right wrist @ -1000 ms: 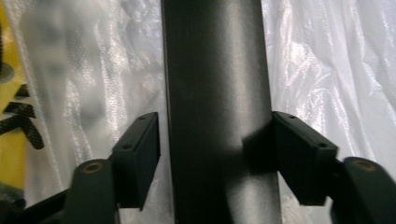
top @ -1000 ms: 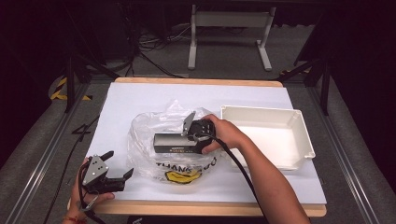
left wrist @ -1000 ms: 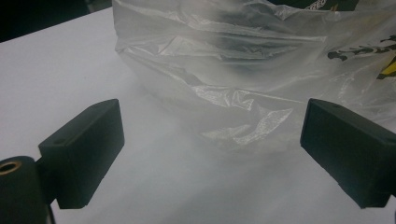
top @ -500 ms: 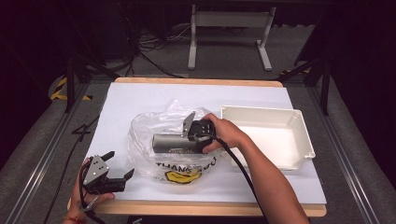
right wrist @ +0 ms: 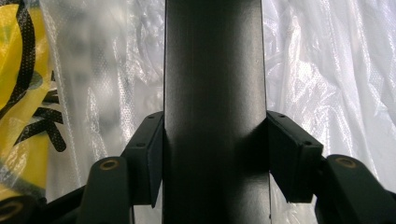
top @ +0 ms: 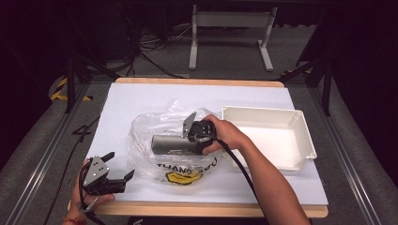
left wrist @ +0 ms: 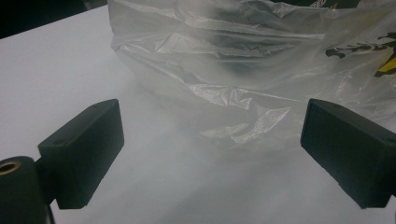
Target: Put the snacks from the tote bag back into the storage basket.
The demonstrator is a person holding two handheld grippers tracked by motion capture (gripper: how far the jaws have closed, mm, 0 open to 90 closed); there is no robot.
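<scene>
Your left gripper (top: 115, 178) sits at the near left corner of the table (top: 211, 211), just inside its wooden front edge, with its jaws spread wide and nothing between them. In the left gripper view those jaws frame bare white table covering (left wrist: 154, 186), and just ahead of them lies the crumpled near edge of the clear plastic bag (left wrist: 261, 79). Open white surface runs to the left of this gripper and ahead of it along the left side of the table.

Farther in, your right gripper (top: 199, 138) is over the bag (top: 155, 136) in the middle of the table, its jaws clamped on the end of a dark rectangular box (top: 171, 144) that lies lengthwise across the bag. The right gripper view shows both pads pressed flat against the box's (right wrist: 215, 112) long sides, with the bag's yellow and black printing (right wrist: 23, 93) to the gripper's left. To the right of your right hand, close by, stands a white plastic tray (top: 300, 136), near the table's right edge.

Beyond the bag the white covering is bare up to the far wooden edge. Past the table lie grey floor, black cables (top: 150, 51) and a white stand's feet (top: 230, 42) in a dark room.
</scene>
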